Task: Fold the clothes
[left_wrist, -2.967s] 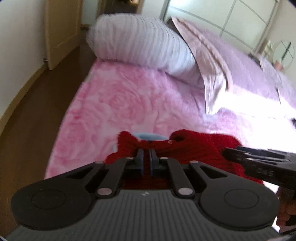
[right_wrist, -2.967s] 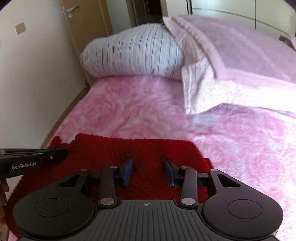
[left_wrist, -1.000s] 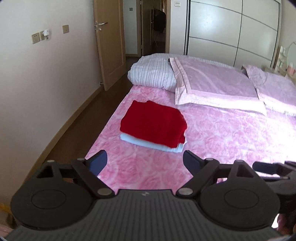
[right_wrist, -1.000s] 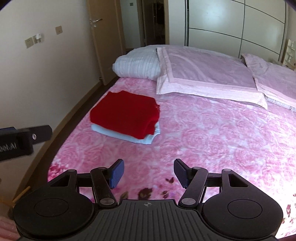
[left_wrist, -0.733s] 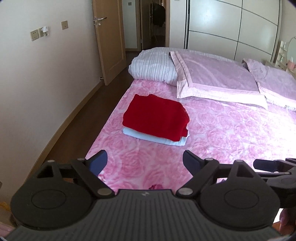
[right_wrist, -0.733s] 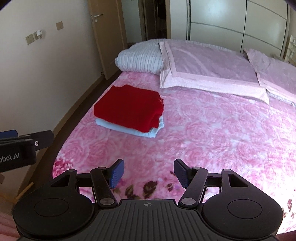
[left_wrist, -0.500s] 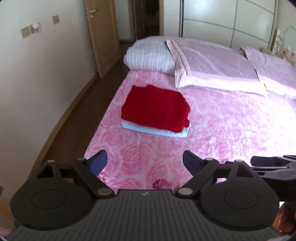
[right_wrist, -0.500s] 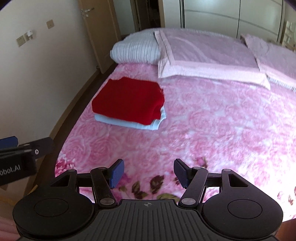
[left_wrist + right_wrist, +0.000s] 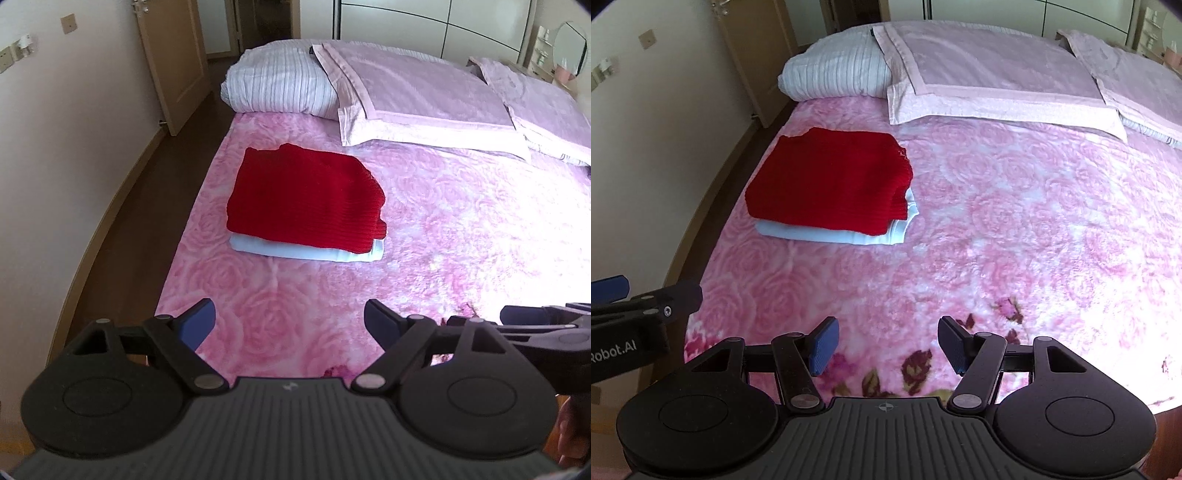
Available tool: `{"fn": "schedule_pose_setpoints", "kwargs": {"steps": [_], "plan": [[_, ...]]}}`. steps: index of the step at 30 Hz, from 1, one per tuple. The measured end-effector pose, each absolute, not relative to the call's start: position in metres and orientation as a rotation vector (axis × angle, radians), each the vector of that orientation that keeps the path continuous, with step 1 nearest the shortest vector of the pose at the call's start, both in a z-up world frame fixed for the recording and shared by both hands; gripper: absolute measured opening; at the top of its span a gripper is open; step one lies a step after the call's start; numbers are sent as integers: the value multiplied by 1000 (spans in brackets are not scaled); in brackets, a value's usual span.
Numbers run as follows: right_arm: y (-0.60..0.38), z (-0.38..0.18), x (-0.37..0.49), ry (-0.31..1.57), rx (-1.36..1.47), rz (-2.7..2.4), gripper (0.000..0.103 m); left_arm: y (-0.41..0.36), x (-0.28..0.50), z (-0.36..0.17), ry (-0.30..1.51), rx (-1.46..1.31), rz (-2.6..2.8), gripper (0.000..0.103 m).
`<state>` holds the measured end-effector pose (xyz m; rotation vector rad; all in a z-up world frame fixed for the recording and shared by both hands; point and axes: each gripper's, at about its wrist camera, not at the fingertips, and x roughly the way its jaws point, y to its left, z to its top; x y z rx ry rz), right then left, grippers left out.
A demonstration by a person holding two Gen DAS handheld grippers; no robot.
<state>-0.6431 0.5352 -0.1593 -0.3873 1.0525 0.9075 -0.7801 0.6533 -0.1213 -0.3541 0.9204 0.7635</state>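
Observation:
A folded red knit sweater [image 9: 303,199] lies on top of a folded pale blue garment [image 9: 306,253] on the pink rose-pattern bed cover [image 9: 461,229], near the bed's left edge. The same stack shows in the right wrist view, with the red sweater [image 9: 831,184] over the pale blue garment [image 9: 834,234]. My left gripper [image 9: 290,325] is open and empty, well back from the stack above the bed's near edge. My right gripper [image 9: 886,345] is open and empty, also well short of the stack.
A striped white pillow [image 9: 280,86] and lilac pillows [image 9: 417,92] lie at the head of the bed. A wall [image 9: 55,166], wood floor [image 9: 125,221] and door [image 9: 173,55] are on the left. A wardrobe [image 9: 424,22] stands behind the bed.
Both grippers let go of the red sweater and pulled far back from the stack. Over the last second both views tilted down and drew slightly nearer the bed.

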Motion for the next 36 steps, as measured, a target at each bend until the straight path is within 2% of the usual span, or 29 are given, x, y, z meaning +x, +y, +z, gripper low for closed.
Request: {"fn": "schedule_pose_setpoints", "kwargs": {"steps": [36], "plan": [[612,-172,-670,1116,-349,829,63,729,-792,-141,947,-311,651,84]]}}
